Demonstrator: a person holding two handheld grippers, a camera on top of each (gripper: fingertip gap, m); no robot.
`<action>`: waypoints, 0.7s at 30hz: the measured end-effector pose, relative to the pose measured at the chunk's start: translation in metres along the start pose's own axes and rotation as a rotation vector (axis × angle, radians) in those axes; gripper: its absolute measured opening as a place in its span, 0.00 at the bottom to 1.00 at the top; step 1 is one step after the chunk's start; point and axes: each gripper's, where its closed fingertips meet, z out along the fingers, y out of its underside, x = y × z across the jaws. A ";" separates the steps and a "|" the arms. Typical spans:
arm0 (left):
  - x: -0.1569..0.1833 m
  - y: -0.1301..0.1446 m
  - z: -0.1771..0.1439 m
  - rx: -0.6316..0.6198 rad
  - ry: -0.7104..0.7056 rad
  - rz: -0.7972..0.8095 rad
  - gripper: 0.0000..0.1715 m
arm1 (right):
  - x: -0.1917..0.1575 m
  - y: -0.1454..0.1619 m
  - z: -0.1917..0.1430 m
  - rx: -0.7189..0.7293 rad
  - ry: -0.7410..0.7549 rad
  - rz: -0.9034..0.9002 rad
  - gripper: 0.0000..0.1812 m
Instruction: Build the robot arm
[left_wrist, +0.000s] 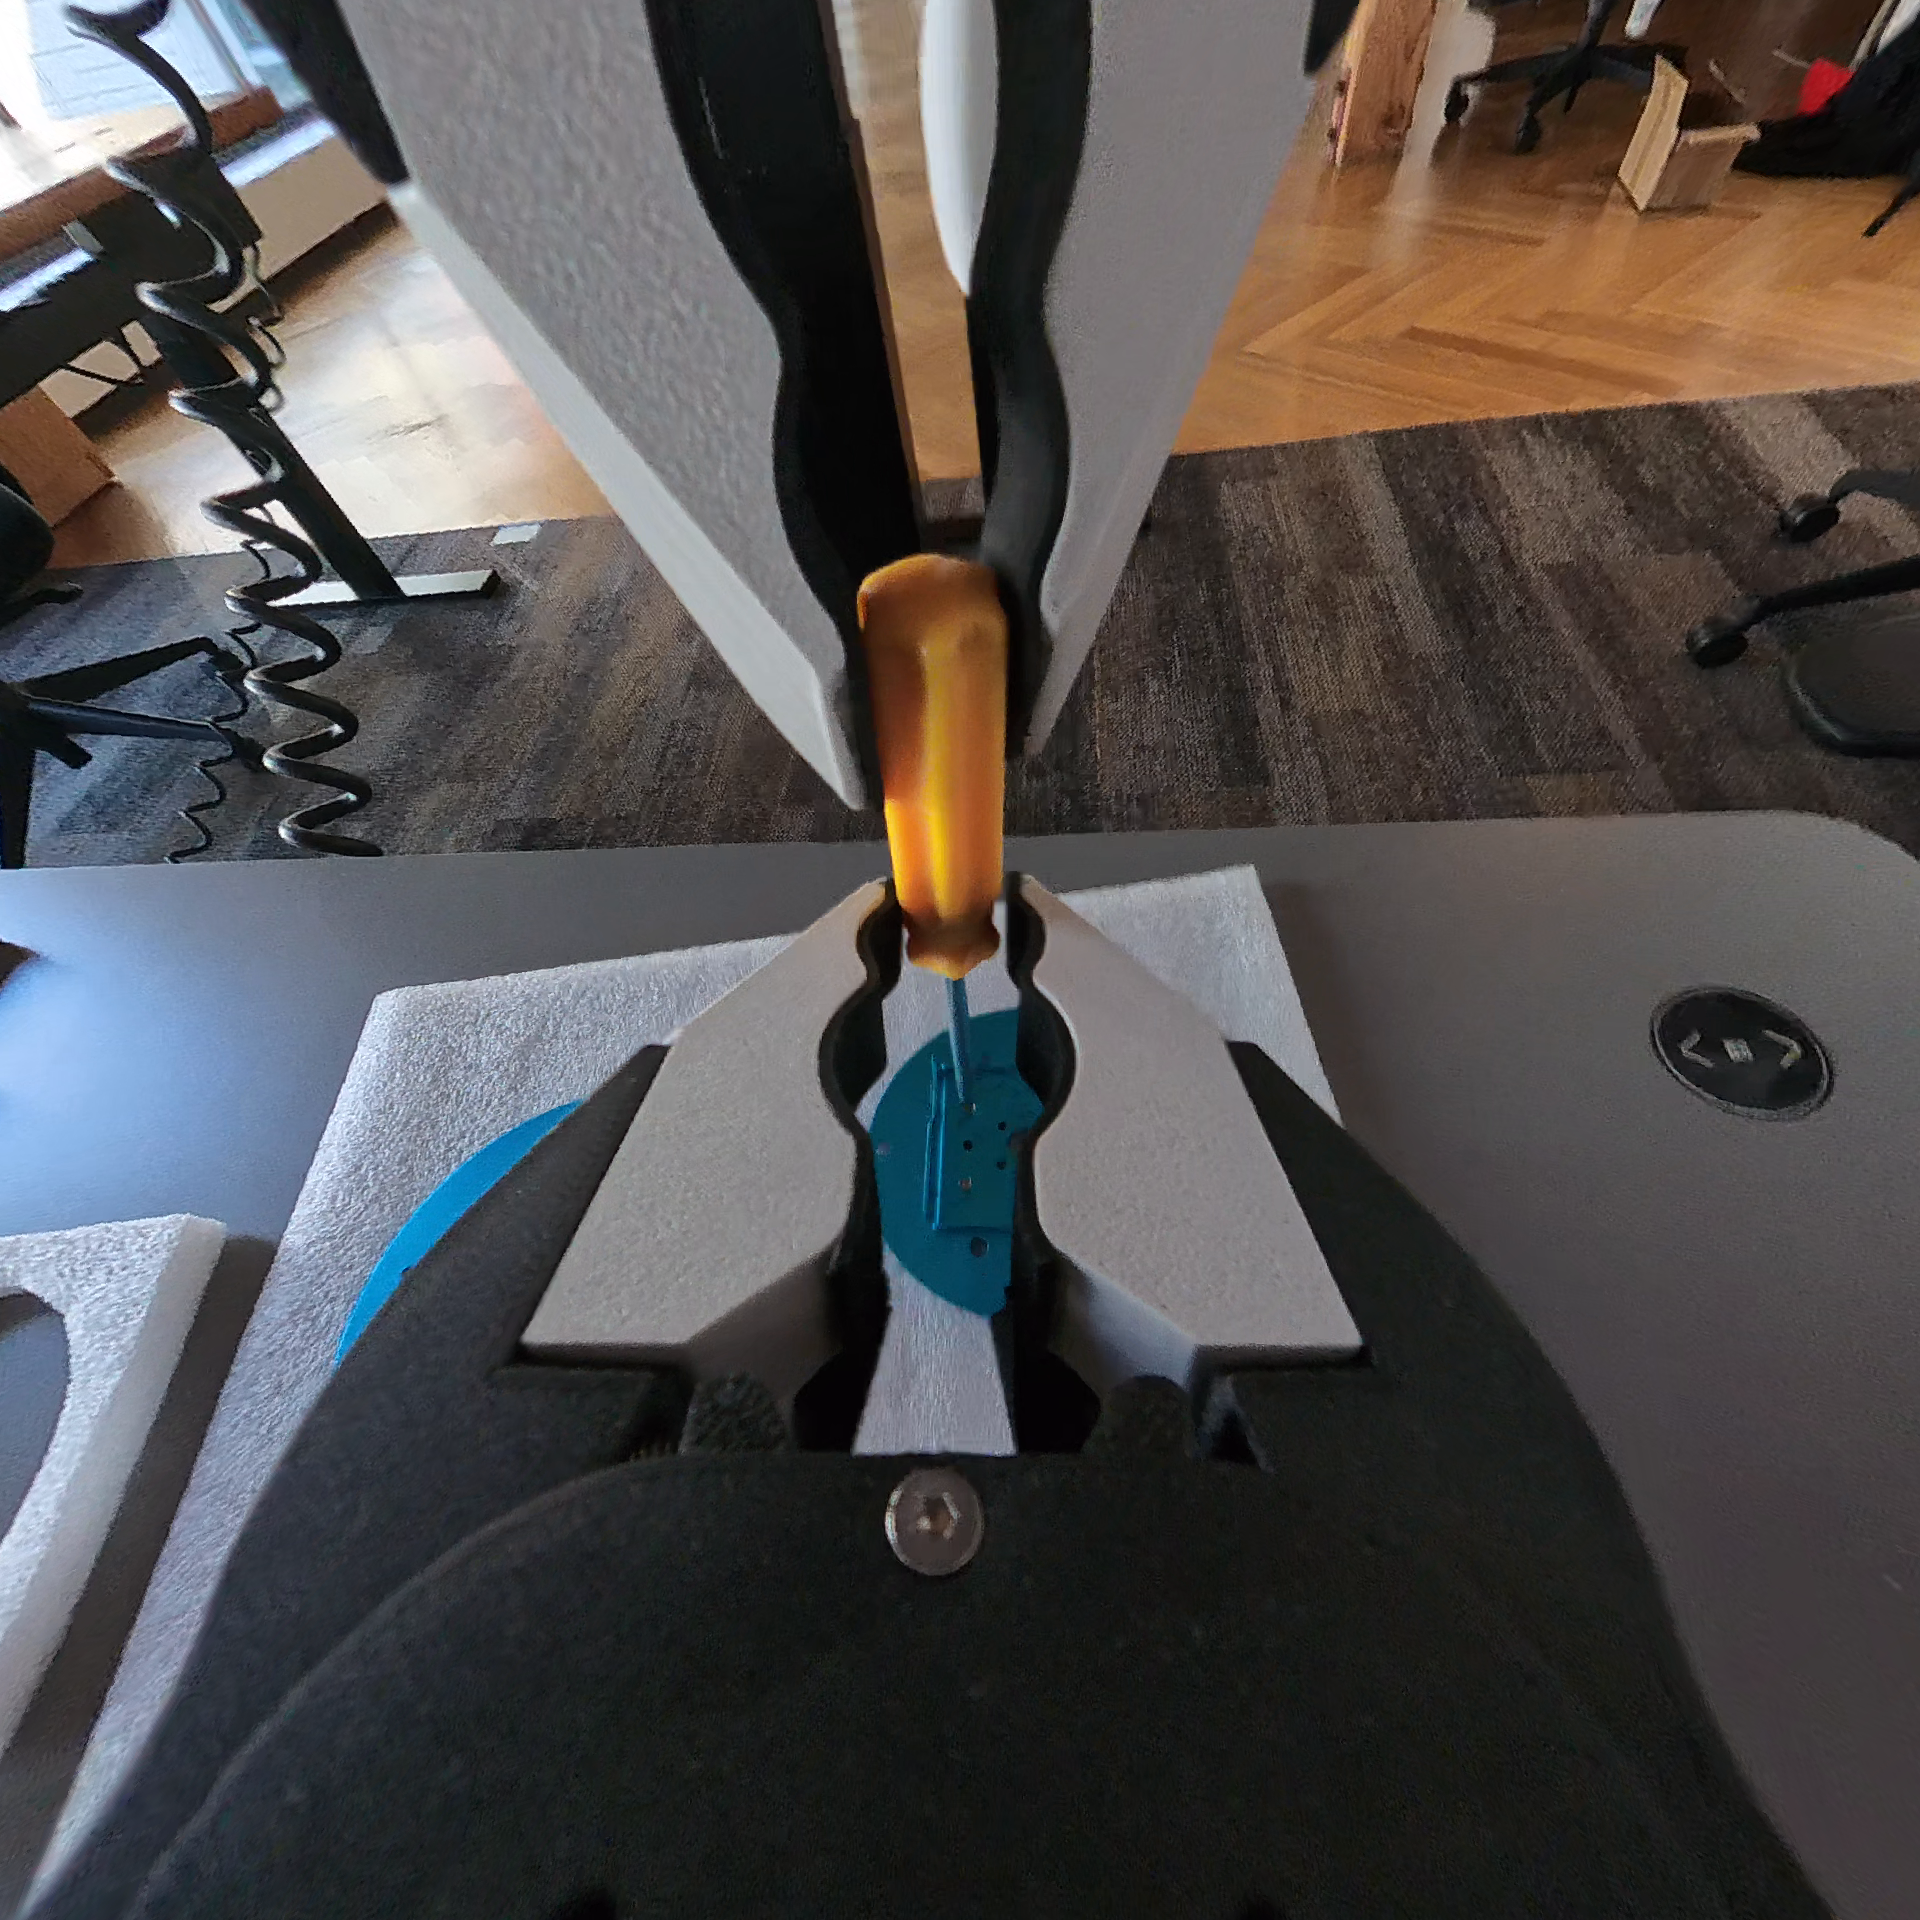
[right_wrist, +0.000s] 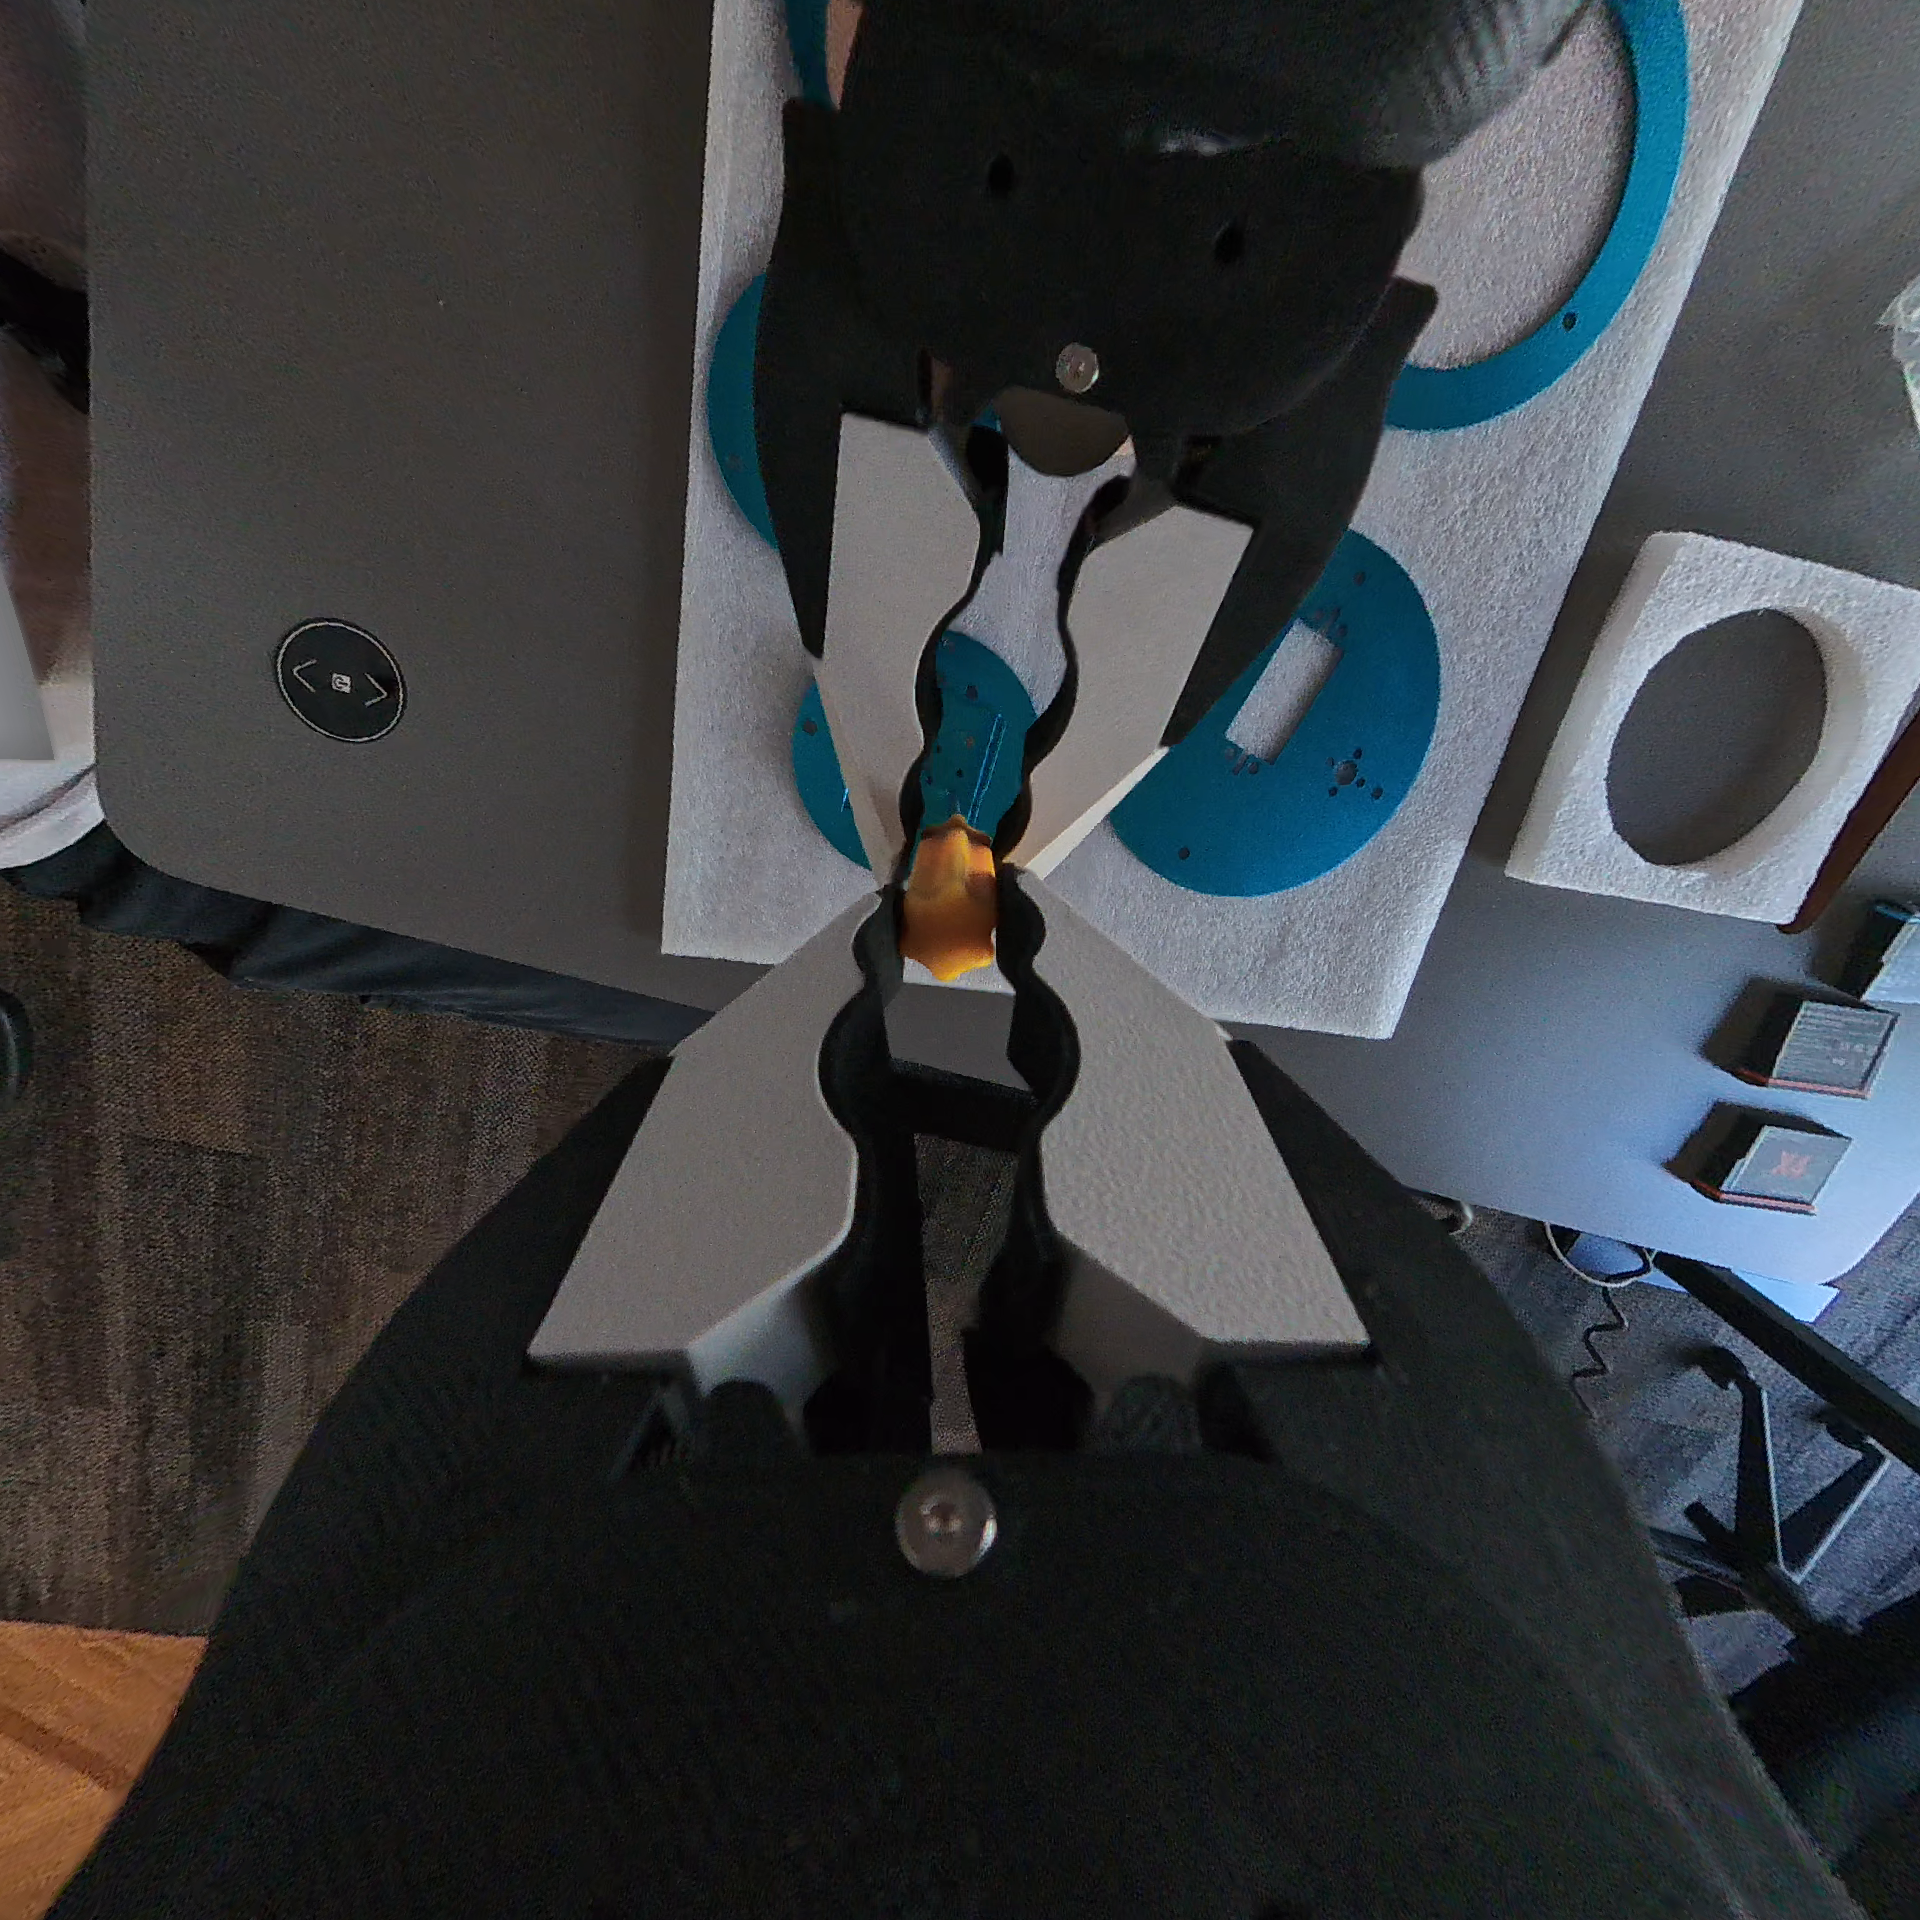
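The right hand-held gripper (right_wrist: 943, 920) is clamped on the amber plastic handle of a small screwdriver (left_wrist: 940, 758), held upright, its thin shaft tip resting on a small blue perforated metal bracket (left_wrist: 971, 1164). The left hand-held gripper (left_wrist: 948, 904) flanks the handle's base, nearly closed; contact is unclear. Beneath lie blue metal discs (right_wrist: 1320, 727) on a white foam sheet (right_wrist: 727, 623) on the grey worktop (right_wrist: 416, 364)

Bare desk (right_wrist: 416, 312) lies open left of the foam sheet (right_wrist: 1226, 935); small boxes (right_wrist: 1808, 1039) crowd the right.
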 end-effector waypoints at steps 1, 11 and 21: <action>0.002 0.003 -0.004 -0.024 0.019 0.004 0.17 | 0.000 -0.001 0.000 -0.002 0.001 -0.009 0.10; 0.016 0.058 0.005 -0.284 0.044 0.011 0.28 | 0.001 -0.004 0.001 -0.004 -0.019 -0.002 0.09; 0.015 0.072 0.012 -0.354 0.030 -0.045 0.26 | 0.002 -0.005 0.002 -0.022 -0.021 -0.004 0.09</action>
